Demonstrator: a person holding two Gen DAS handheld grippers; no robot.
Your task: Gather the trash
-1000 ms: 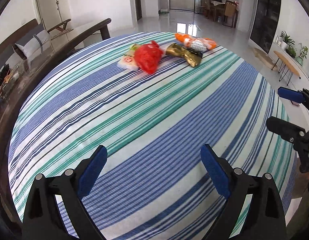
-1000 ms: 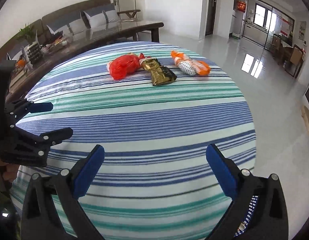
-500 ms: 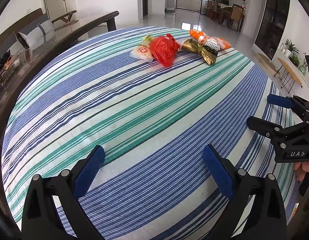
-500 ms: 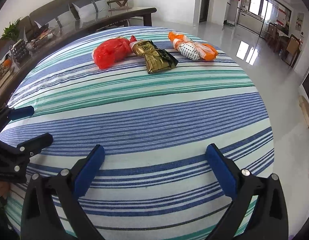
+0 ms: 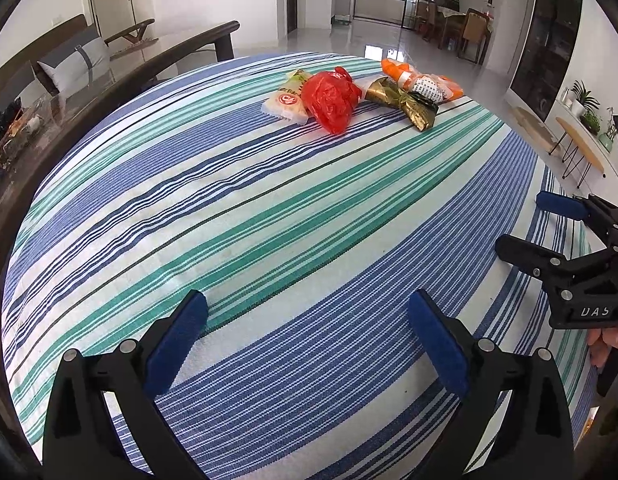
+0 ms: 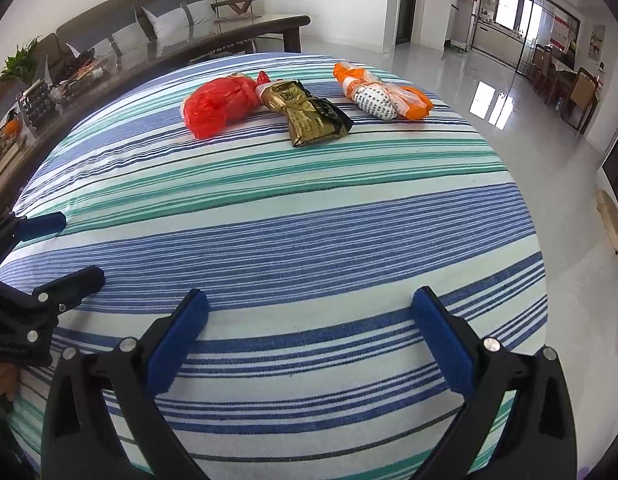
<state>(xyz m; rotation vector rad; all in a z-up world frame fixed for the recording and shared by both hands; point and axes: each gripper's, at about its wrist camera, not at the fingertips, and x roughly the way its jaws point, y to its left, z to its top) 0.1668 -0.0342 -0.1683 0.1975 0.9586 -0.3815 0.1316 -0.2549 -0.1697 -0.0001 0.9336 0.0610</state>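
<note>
**Left wrist view: both claws wide and empty, trash grouped at far edge of worktop**

Left wrist view. The left claw (image 5: 307, 326) hangs above the near part of the worktop (image 5: 245, 216), which is covered in a blue, green and white striped cloth. Its blue pads (image 5: 177, 342) stand far apart with only cloth between them; nothing is held. The right claw (image 5: 549, 232) enters from the right side of this view, likewise spread, with nothing between its fingers. Part of a hand (image 5: 605, 340) shows beneath it.

Trash. Four items lie together at the far edge of the worktop, well apart from both claws. From left to right in this view: a white snack packet (image 5: 287, 98), a crumpled red plastic bag (image 5: 331, 98) overlapping the packet's right side, a gold foil wrapper (image 5: 401, 102) just beside the bag, and an orange and white printed bag (image 5: 423, 82) behind the wrapper.

Right wrist view. The right claw (image 6: 309, 328) is spread wide over bare cloth, gripping nothing. The left claw (image 6: 57, 248) shows at the left edge, open. The red plastic bag (image 6: 221, 104) touches the gold foil wrapper (image 6: 309, 114); the orange and white printed bag (image 6: 379, 96) lies a little apart to the right. The white snack packet is almost wholly hidden behind the red bag here.

Surroundings. A dark wooden table (image 6: 149, 64) with clutter stands beyond the worktop, with a sofa (image 6: 109, 26) behind it.
</note>
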